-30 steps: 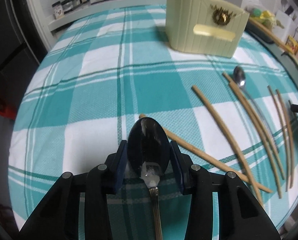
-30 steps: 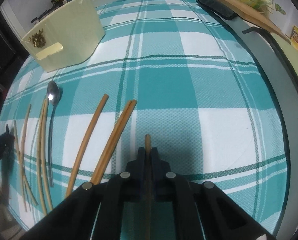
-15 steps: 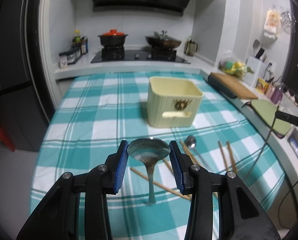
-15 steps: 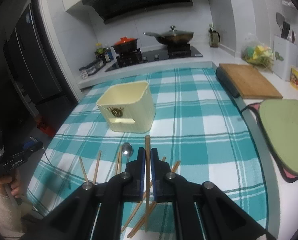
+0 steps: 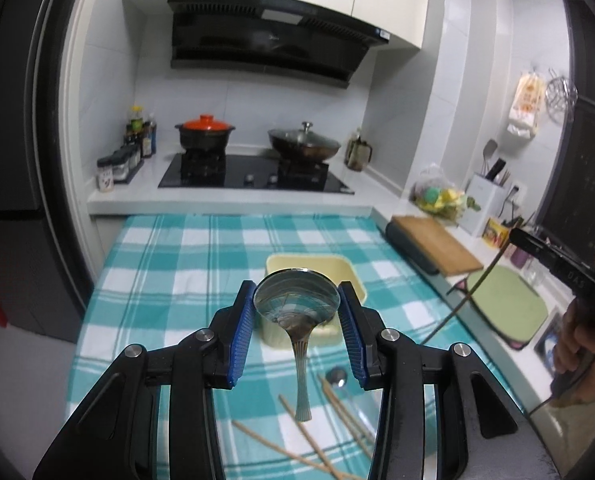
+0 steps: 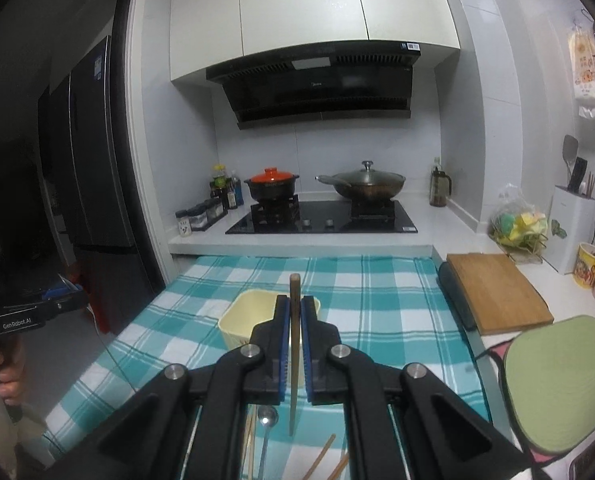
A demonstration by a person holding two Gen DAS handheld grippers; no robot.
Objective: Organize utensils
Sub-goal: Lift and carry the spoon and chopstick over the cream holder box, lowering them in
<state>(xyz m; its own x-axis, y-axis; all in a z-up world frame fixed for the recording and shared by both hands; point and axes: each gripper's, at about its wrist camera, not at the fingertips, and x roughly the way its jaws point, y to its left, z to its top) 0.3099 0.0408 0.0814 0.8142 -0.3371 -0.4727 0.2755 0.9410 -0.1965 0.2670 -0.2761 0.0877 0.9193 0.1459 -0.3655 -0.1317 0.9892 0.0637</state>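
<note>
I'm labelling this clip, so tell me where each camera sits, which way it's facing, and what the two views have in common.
Left wrist view: rides the left gripper, raised above the teal checked tablecloth, facing the stove wall; its blue-padded fingers clamp a shiny metal spoon, and the person's other hand shows at right.
Right wrist view: rides the right gripper, facing the same wall, gripping a wooden chopstick; a hand shows at left.
Shared: the cream rectangular utensil holder, orange-lidded black pot, loose chopsticks on the cloth.
</note>
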